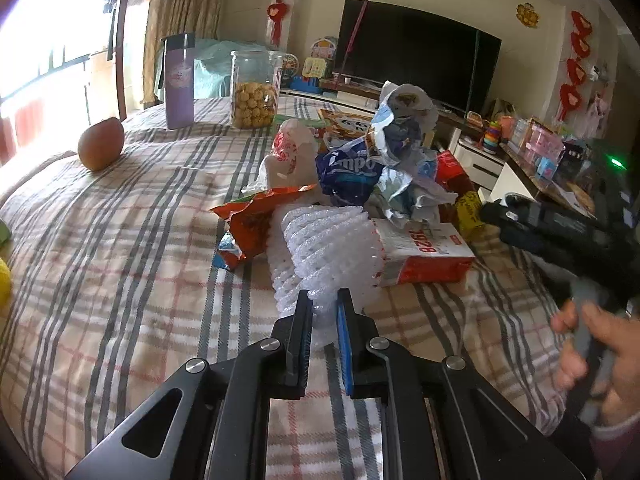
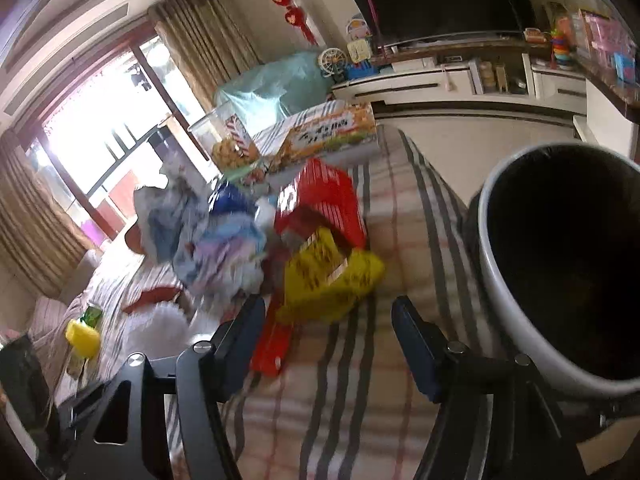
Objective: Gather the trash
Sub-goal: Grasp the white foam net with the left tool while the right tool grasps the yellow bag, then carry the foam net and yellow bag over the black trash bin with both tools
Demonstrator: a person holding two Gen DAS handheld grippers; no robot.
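Note:
A heap of trash lies on the plaid cloth [image 1: 132,248]: a white foam fruit net [image 1: 324,248], an orange snack bag [image 1: 256,220], a blue wrapper [image 1: 348,172], crumpled paper [image 1: 404,128] and a red-and-white carton [image 1: 424,252]. My left gripper [image 1: 325,300] is shut on the near end of the foam net. My right gripper [image 2: 328,308] is open and empty, just in front of a yellow bag [image 2: 332,276] and a red box [image 2: 320,200]. The right gripper also shows at the right in the left wrist view [image 1: 492,212]. A grey bin [image 2: 504,280] with a dark inside stands at the right.
An apple [image 1: 102,144], a purple bottle [image 1: 180,80] and a jar of cookies [image 1: 254,88] stand at the far side. A snack box [image 2: 320,136] lies behind the heap. A yellow object [image 2: 82,338] is at the left. A TV [image 1: 416,52] and cabinet lie beyond.

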